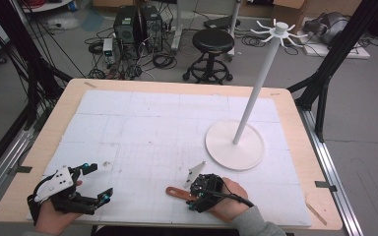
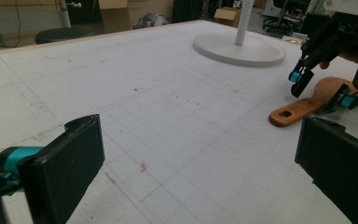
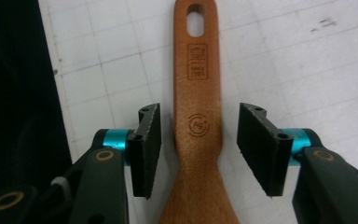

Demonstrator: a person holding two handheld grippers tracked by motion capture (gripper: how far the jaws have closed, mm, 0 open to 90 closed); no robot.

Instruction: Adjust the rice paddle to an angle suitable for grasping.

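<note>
A wooden spatula point(image 3: 197, 116) with a slotted hole in its handle end lies flat on the white gridded mat point(image 1: 147, 132). My right gripper point(image 3: 198, 144) straddles the spatula's handle, jaws open on either side with a gap to the wood. From above, the right gripper point(image 1: 201, 192) sits near the front edge, the spatula handle point(image 1: 175, 192) poking out to its left. In the left gripper view the spatula point(image 2: 307, 105) lies at the right under that other gripper point(image 2: 324, 88). My left gripper point(image 1: 96, 184) rests open at the front left, nothing between its jaws point(image 2: 196, 172).
A white stand point(image 1: 235, 145) with a round base, tall pole and hooked top stands on the right half of the mat. The table's wooden rim point(image 1: 24, 167) frames the mat. Beyond the table are a black stool point(image 1: 211, 44), computer towers and cables on the floor.
</note>
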